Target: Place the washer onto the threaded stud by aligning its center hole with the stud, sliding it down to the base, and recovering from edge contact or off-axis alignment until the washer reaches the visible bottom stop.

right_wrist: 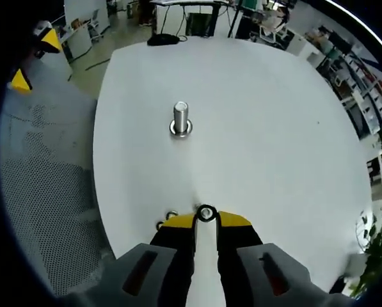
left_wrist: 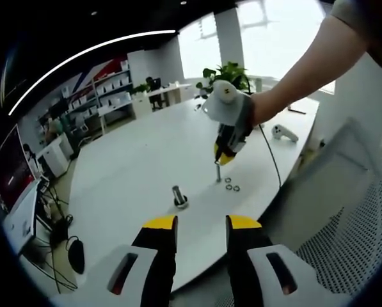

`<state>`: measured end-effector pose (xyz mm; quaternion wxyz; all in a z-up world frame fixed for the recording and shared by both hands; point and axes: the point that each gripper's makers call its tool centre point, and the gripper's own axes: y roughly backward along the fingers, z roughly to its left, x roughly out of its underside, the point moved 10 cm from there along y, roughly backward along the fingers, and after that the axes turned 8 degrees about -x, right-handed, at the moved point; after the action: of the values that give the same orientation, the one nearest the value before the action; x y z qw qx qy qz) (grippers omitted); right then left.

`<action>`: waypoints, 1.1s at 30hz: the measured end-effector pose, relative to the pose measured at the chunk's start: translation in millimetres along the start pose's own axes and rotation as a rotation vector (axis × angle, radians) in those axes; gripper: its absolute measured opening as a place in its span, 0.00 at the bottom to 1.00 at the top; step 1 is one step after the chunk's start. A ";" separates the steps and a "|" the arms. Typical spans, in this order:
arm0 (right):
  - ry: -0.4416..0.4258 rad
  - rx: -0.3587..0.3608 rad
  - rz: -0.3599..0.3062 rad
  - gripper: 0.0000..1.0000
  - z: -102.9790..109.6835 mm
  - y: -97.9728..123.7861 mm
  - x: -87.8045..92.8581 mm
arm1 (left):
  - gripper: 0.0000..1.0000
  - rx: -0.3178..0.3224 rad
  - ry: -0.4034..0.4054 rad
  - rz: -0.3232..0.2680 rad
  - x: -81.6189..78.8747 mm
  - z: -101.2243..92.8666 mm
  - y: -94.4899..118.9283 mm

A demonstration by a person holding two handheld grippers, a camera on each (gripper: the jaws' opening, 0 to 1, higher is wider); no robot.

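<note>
Short threaded steel stud (right_wrist: 180, 119) stands upright on white round worktop (right_wrist: 274, 128), upper centre of right gripper view, long axis vertical, wide base down. My right claw (right_wrist: 205, 216) pinches small silver ring washer (right_wrist: 206, 213) at tips, hole facing camera, lower centre, well short of stud. Two spare steel washers (right_wrist: 166, 219) lie flat beside tips. My left claw (left_wrist: 201, 222) parted, holding nothing, stud (left_wrist: 179, 196) beyond it.

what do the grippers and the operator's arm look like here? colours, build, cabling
Both grippers: black jaws with yellow tips on light grey bodies with dark slots, as on the left gripper and the right gripper. In the left gripper view the right gripper's head is pale grey and rounded, with a thin dark cable trailing from it. The person's forearm is bare, with a short grey sleeve above it.
</note>
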<state>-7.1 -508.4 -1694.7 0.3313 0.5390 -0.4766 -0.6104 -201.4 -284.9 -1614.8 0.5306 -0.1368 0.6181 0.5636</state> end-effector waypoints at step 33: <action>0.014 -0.067 0.133 0.04 -7.1 -38.6 9.2 | 0.27 0.020 -0.002 0.008 0.3 -0.7 -1.0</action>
<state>2.1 -505.8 -1733.9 0.3923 0.4988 -0.4885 -0.5989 -201.0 -285.6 -1615.8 0.5304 -0.1282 0.6238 0.5596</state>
